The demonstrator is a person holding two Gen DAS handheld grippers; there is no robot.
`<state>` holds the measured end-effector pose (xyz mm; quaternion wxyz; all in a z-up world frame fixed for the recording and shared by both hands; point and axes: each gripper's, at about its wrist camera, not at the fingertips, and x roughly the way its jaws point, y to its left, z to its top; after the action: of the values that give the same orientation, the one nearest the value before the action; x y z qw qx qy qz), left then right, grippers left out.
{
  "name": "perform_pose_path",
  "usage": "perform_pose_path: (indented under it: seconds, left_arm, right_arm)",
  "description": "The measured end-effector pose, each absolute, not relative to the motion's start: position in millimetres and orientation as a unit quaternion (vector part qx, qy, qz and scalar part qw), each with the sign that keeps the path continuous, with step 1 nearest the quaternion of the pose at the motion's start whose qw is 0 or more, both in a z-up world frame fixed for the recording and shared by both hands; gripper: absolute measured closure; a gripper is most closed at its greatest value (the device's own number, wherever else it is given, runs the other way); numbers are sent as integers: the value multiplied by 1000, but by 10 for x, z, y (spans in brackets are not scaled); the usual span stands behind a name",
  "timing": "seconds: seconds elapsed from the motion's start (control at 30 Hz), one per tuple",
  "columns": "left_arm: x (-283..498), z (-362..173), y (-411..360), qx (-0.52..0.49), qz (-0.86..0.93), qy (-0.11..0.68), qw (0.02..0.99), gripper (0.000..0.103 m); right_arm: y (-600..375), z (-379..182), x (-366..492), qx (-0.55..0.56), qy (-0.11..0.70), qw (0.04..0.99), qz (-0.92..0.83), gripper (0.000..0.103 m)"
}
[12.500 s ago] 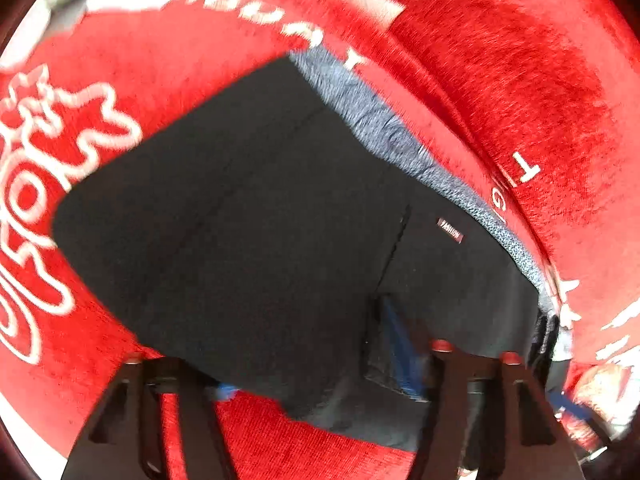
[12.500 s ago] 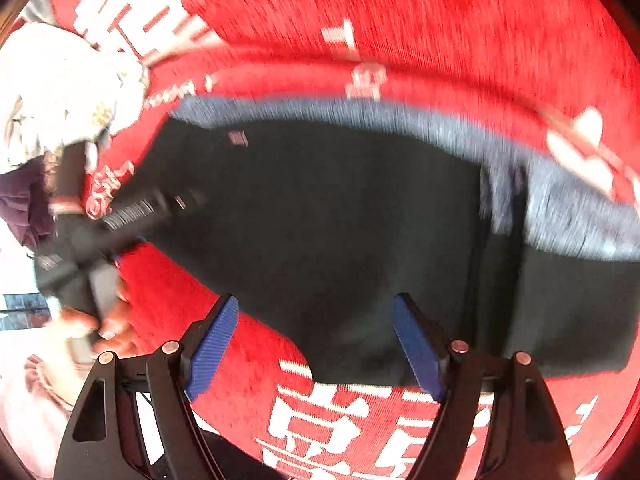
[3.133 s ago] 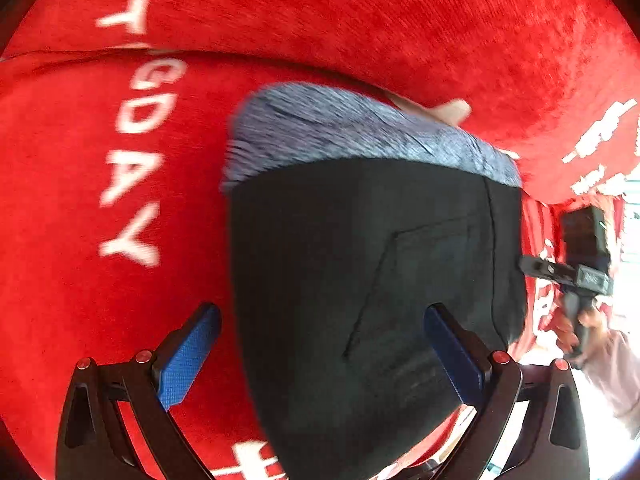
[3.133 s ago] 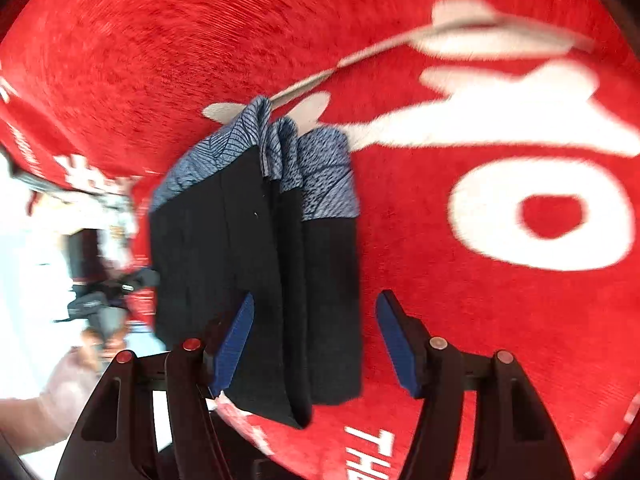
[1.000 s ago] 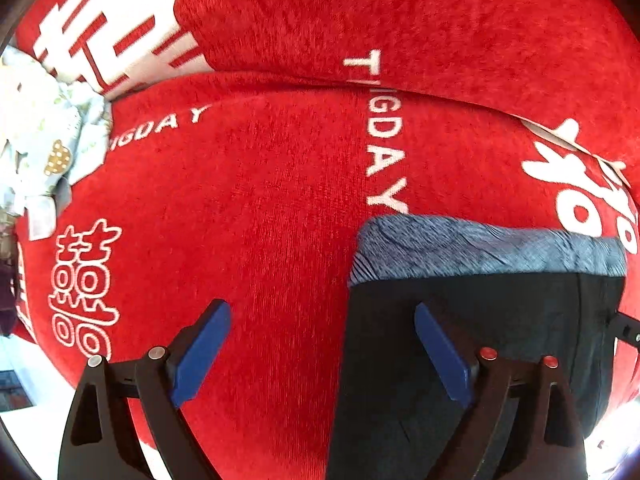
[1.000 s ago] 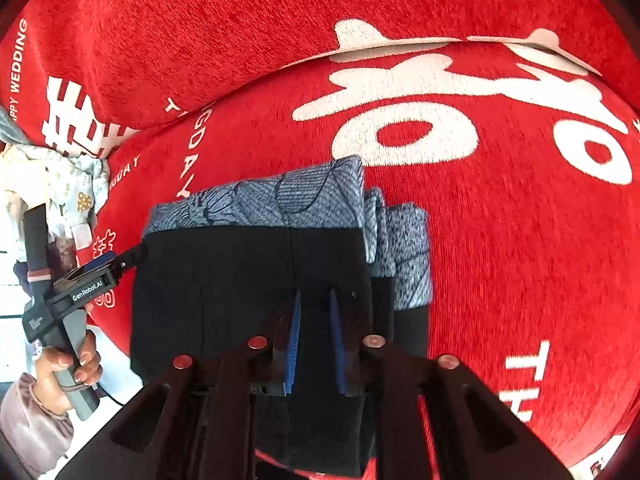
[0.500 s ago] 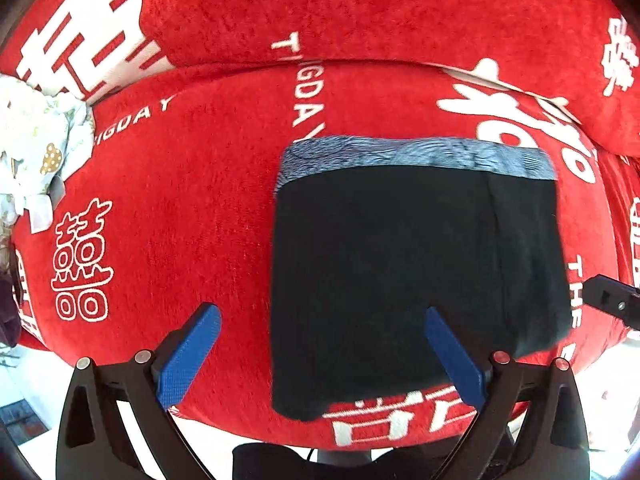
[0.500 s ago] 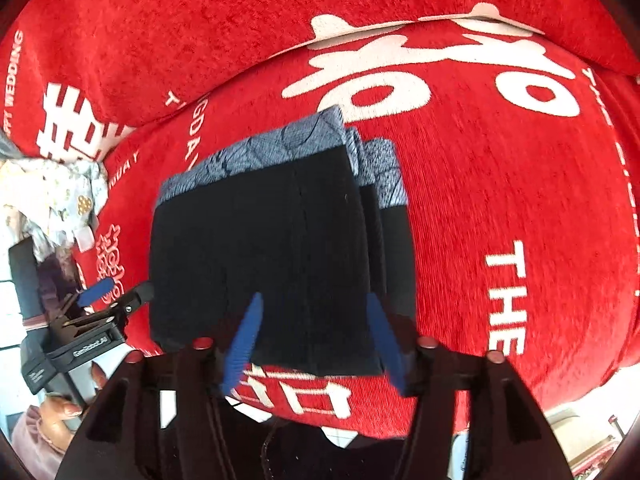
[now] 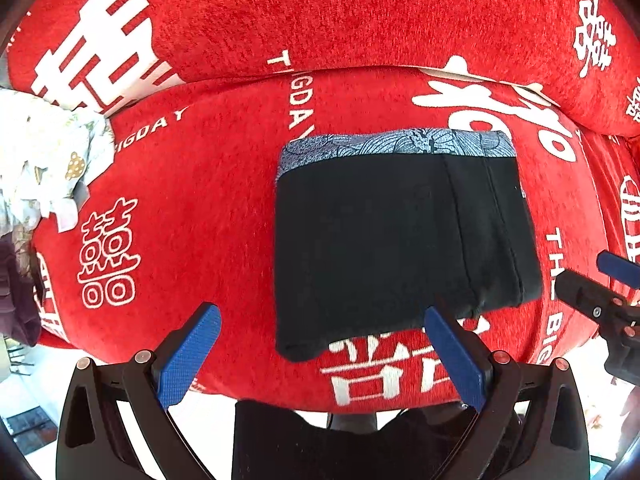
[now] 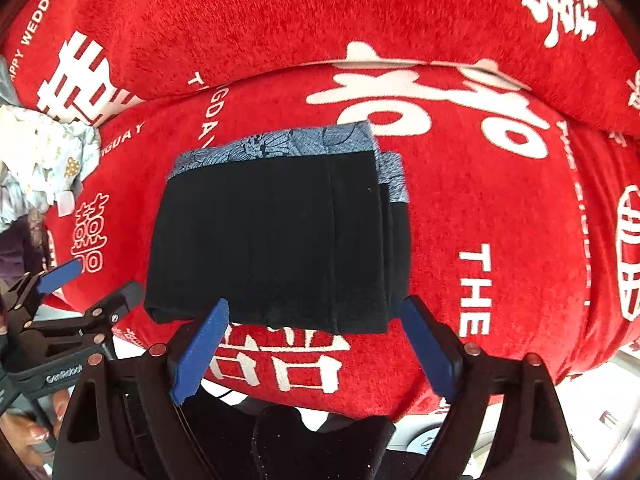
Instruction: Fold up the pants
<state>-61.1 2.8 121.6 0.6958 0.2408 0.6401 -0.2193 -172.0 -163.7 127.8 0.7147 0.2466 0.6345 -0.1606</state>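
The black pants point(image 9: 392, 240) lie folded into a compact rectangle on the red cushion point(image 9: 192, 200), with the blue-grey patterned waistband point(image 9: 396, 146) along the far edge. They also show in the right wrist view point(image 10: 276, 236), layered folds at the right edge. My left gripper point(image 9: 322, 344) is open and empty, held back above the cushion's front edge. My right gripper point(image 10: 312, 340) is open and empty, just short of the pants' near edge. The right gripper shows at the right edge of the left wrist view point(image 9: 600, 292), and the left gripper at the left of the right wrist view point(image 10: 60, 296).
The red cushion point(image 10: 500, 220) carries white lettering and meets a red backrest point(image 9: 360, 12) behind. A pile of pale patterned cloth point(image 9: 44, 160) lies at the cushion's left end. A dark garment point(image 9: 16, 292) hangs at the far left. The cushion's front edge drops off below the grippers.
Both grippers have pulled back from the pants toward the cushion's front edge. The right gripper, shut on the folded pants a second ago, has opened and let go.
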Motion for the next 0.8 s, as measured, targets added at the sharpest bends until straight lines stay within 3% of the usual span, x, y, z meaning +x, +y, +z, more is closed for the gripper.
perform_pose_path:
  seconds: [0.8]
  left_arm:
    - [-676, 1594, 143, 240, -220, 634, 701, 1]
  right_arm:
    - [-1547, 1629, -1744, 201, 646, 700, -228, 13]
